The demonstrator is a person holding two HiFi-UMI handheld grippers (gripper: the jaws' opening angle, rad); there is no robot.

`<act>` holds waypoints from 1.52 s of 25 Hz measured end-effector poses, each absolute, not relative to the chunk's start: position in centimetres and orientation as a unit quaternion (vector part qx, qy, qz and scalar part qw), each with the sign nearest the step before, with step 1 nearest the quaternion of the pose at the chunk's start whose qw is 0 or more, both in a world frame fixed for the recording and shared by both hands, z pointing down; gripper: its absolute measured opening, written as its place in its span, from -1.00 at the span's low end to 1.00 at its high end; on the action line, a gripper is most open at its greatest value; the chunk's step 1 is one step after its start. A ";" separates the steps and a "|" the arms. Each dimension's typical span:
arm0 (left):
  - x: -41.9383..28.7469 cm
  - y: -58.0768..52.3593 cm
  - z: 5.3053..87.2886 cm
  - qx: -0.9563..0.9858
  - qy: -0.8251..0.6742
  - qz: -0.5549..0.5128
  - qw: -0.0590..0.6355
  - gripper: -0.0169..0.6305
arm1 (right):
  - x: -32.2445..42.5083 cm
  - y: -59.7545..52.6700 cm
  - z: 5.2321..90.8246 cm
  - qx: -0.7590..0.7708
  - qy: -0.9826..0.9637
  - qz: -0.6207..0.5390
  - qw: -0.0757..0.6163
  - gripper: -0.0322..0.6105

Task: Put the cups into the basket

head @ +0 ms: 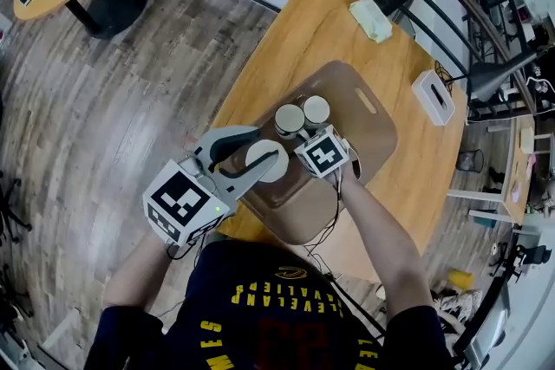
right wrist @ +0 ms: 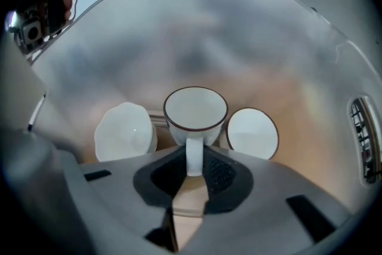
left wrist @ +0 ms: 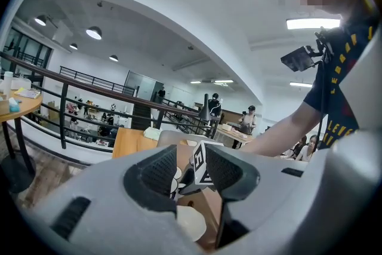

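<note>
The right gripper [right wrist: 194, 169] points steeply down into the brown basket [head: 381, 130] on the wooden worktop [head: 286, 39]. Its jaws are pinched on the handle of a brown-rimmed cup [right wrist: 195, 109]. A white scalloped cup [right wrist: 124, 131] stands just left of that cup and a second rimmed cup [right wrist: 252, 133] just right. The left gripper [left wrist: 191, 167] hovers at the basket's near left, jaws partly apart, holding nothing.

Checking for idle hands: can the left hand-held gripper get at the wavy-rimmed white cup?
Probably yes: the left hand-held gripper hangs open right over the white cup, with nothing between them.
</note>
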State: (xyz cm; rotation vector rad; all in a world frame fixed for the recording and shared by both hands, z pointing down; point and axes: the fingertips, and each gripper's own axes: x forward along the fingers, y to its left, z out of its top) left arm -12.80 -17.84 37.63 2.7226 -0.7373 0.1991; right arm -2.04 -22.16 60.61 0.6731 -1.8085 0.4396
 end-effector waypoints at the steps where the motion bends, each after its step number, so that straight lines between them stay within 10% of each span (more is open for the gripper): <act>1: -12.7 -17.9 37.7 0.951 -0.257 0.070 0.157 -0.49 | -2.3 -22.2 60.7 0.278 -0.767 0.181 0.549 -0.71; 38: -10.9 -16.7 37.8 0.957 -0.232 0.082 0.155 -0.49 | -1.7 -21.4 57.8 0.291 -0.753 0.184 0.561 -0.39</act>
